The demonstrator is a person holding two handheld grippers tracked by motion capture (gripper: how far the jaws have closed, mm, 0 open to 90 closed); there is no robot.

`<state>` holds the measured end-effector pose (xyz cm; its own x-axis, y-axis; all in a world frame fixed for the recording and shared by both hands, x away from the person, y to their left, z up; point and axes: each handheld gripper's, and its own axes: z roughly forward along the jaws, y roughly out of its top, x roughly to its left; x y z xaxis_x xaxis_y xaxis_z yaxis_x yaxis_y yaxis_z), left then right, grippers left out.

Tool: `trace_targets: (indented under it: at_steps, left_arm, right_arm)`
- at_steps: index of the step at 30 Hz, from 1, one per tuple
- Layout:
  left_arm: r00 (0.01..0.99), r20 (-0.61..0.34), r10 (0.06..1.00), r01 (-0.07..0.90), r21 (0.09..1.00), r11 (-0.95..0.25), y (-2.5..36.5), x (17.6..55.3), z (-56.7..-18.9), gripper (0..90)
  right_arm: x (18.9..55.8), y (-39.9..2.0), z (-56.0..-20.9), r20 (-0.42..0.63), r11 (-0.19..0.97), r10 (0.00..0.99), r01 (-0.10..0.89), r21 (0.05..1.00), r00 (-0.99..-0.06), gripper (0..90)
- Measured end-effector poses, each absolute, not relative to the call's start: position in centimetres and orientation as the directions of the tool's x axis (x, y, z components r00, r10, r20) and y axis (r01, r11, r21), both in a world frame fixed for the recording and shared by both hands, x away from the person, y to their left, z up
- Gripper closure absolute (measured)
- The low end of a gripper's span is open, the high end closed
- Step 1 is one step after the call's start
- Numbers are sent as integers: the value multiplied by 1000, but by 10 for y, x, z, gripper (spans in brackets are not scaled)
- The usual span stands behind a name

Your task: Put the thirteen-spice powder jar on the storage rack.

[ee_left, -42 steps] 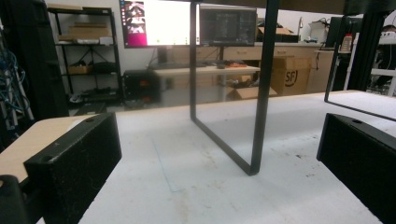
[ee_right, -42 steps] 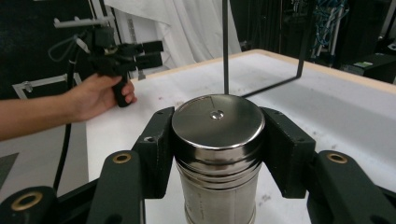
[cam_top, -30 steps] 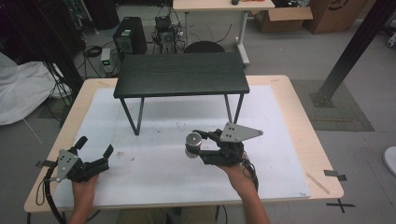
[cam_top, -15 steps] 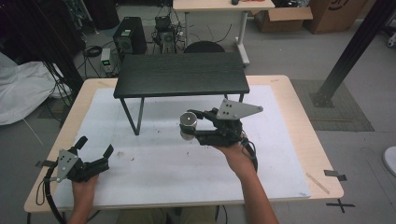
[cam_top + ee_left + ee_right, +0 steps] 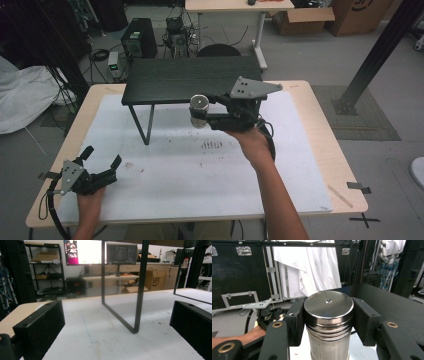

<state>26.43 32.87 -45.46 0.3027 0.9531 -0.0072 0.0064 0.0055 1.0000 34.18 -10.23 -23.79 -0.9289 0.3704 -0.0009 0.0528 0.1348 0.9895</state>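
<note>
While the pale wooden worktop (image 5: 320, 125) carries a white sheet (image 5: 200, 175) over most of its top, a low black stand (image 5: 192, 80) with thin metal legs sits toward the far edge, its flat dark top well above the sheet. From the left gripper view one looped black leg (image 5: 137, 297) of that stand rises from the white sheet straight ahead, with a desk, monitors and cardboard boxes in the room beyond. The person's right forearm reaches up from the near edge, and the right tongs (image 5: 200, 112) are raised off the sheet, just at the front edge of the black stand, closed on a steel cylinder (image 5: 199, 110) that stands upright between the jaws. In the right gripper view that cylinder (image 5: 328, 325) has a flat polished cap with a small centre dimple and ribbed bands below, and both black jaws press against its sides, with the stand's dark top just behind it. Well apart, at the near left corner of the worktop, the left tongs (image 5: 102, 162) rest low over the sheet in the person's left hand (image 5: 90, 200), jaws spread wide with nothing between them. Small brown marks (image 5: 212, 145) speckle the sheet near its middle.
</note>
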Motion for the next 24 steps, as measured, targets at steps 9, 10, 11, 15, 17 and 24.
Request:
trace_targets:
  at_steps: [9, 10, 11, 15, 17, 24]
  left_arm:
    - [303, -8, 953, 7, 1000, 6, 329, 264, -455, 2]
    - [303, -8, 953, 7, 1000, 6, 329, 264, -455, 2]
    - [303, -8, 953, 7, 1000, 6, 329, 264, -455, 2]
    - [304, -8, 953, 7, 1000, 7, 329, 264, -455, 3]
    - [304, -9, 953, 7, 1000, 7, 329, 264, -455, 3]
    - [304, -8, 953, 5, 1000, 7, 329, 264, -455, 3]
  right_arm:
    - [356, -106, -220, 5, 113, 417, 57, 992, -909, 484]
    - [358, -106, -219, 7, 112, 421, 60, 992, -907, 483]
    - [361, -106, -218, 9, 113, 426, 64, 992, -905, 483]
    - [369, -107, -215, 15, 112, 449, 73, 991, -893, 483]
    - [374, -107, -213, 22, 103, 457, 77, 992, -889, 483]
    - [394, -106, -205, 36, 66, 498, 80, 995, -867, 483]
